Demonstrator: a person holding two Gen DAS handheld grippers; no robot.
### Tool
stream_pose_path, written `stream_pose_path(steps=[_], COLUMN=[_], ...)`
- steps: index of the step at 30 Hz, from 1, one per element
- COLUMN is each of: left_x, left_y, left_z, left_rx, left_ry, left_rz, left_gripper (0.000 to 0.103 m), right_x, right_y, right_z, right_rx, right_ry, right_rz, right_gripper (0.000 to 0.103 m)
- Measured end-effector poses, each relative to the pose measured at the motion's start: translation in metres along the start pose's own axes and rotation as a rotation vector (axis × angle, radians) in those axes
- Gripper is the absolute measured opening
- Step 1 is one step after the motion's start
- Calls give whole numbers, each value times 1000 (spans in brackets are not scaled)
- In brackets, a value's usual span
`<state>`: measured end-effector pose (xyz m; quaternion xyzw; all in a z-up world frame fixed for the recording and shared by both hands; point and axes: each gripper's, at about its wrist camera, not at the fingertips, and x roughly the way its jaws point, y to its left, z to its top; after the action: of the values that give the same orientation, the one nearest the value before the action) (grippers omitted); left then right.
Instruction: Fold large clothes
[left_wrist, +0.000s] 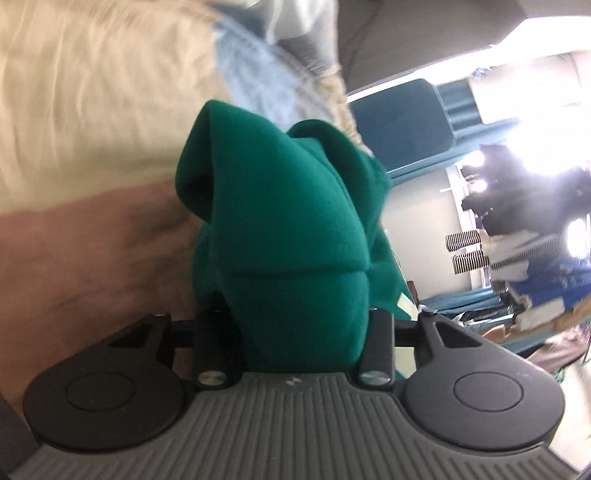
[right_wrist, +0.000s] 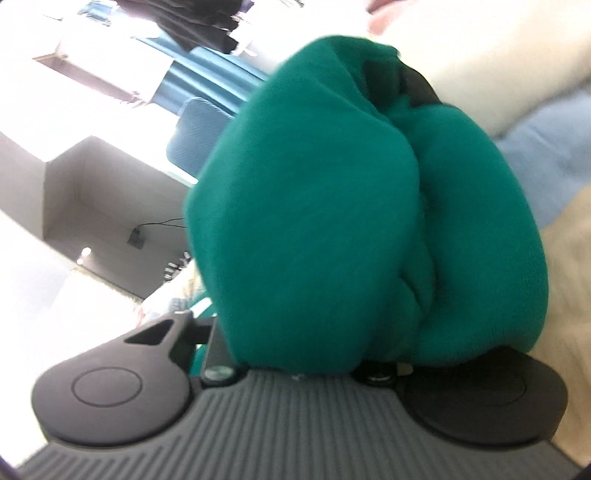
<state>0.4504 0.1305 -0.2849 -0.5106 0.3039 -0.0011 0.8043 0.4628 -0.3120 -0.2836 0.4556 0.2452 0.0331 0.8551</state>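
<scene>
I am clamping my left gripper on a thick bunch of the green garment, a fleecy, sweatshirt-like fabric. The cloth is filling the gap between the two black fingers at the lower middle of the left wrist view and rising in folded peaks toward the centre of the frame. Behind it, on the left side of that view, a striped bedcover is showing in cream, pink and pale blue bands, all blurred. On the right, a teal chair is standing in front of a bright window.

I am also gripping the same green garment with my right gripper. Here the fabric is bulging over most of the centre of the right wrist view and hiding the fingers almost completely, so the pads themselves are out of sight under the cloth. The bedcover is lying along the right edge, and a teal chair is sitting at the upper left.
</scene>
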Motion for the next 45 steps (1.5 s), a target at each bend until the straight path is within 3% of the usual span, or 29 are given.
stream_pose_path(steps=[3, 7, 10, 16, 20, 22, 26, 31, 36, 41, 45], left_x=[-12, -34, -58, -117, -146, -158, -169, -151, -118, -67, -37], left_y=[-9, -14, -30, -66, -115, -147, -217, -295, -347, -359, -346], left_z=[-10, -17, -28, -65, -95, -109, -139, -179, -238, -293, -332], left_rx=[93, 69, 107, 162, 221, 254, 281, 242, 320, 401, 473], left_ry=[-9, 24, 35, 65, 73, 75, 90, 132, 186, 243, 285], left_rz=[3, -22, -53, -132, -196, -240, -333, -439, -490, -441, -419], left_gripper=[44, 43, 43, 43, 44, 44, 44, 44, 44, 44, 44], right_x=[-18, -52, -82, -169, -223, -270, -326, -384, -416, -424, -404], right_y=[4, 10, 21, 31, 38, 32, 35, 35, 7, -50, -89], right_z=[1, 4, 8, 24, 52, 52, 95, 157, 198, 200, 196], right_rx=[-40, -71, -93, -101, -83, -74, -63, -84, -43, -32, 34], right_ry=[-7, 0, -7, -47, -106, -144, -224, -303, -398, -430, -429], right_rz=[15, 16, 21, 103, 145, 170, 201, 196, 164, 67, 20], right_gripper=[29, 28, 28, 28, 28, 29, 29, 30, 30, 30, 30])
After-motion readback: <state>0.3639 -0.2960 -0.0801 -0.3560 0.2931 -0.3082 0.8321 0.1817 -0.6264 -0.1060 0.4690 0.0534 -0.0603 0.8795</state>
